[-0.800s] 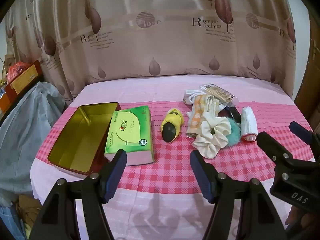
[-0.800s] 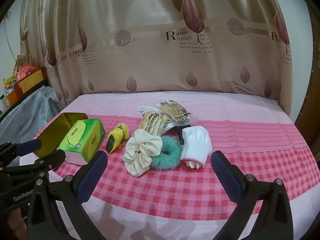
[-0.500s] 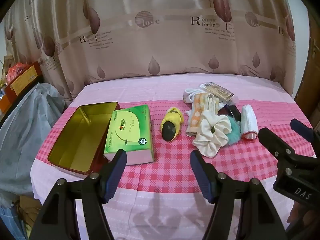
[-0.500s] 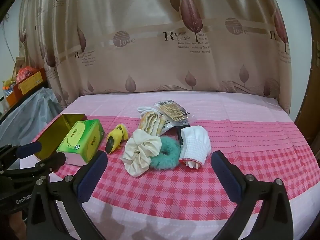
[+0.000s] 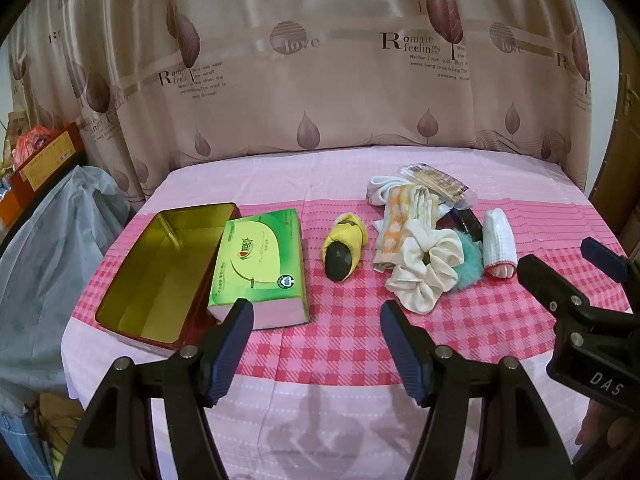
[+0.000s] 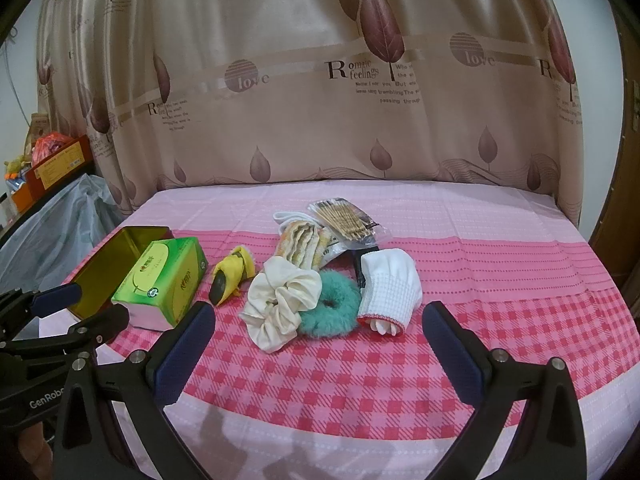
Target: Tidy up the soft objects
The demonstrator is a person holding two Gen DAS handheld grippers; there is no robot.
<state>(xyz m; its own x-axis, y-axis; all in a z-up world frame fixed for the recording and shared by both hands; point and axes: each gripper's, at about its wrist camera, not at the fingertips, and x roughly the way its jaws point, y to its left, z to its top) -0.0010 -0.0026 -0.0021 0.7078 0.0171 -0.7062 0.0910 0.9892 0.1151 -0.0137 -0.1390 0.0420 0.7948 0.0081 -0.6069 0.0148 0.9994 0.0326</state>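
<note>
On the pink checked tablecloth [image 5: 344,340] lie a cream scrunchie [image 5: 426,268] [image 6: 282,298], a teal fluffy scrunchie [image 6: 330,306] [image 5: 469,262], a rolled white cloth [image 6: 390,284] [image 5: 497,242], a folded orange-patterned cloth [image 5: 404,220] [image 6: 300,242] and a yellow-and-dark soft item [image 5: 344,246] [image 6: 232,274]. An open gold tin [image 5: 160,268] [image 6: 120,256] stands at the left beside a green tissue box [image 5: 256,264] [image 6: 164,284]. My left gripper [image 5: 316,344] is open and empty near the front edge. My right gripper [image 6: 318,350] is open and empty, short of the scrunchies.
A clear packet of sticks [image 6: 346,218] and a black object [image 5: 464,222] lie behind the soft pile. A curtain [image 5: 320,60] hangs behind the table. Bags and boxes [image 5: 44,216] stand at the left, off the table.
Both grippers have shifted slightly; the table objects sit a touch lower or nearer in view. Nothing on the table has moved.
</note>
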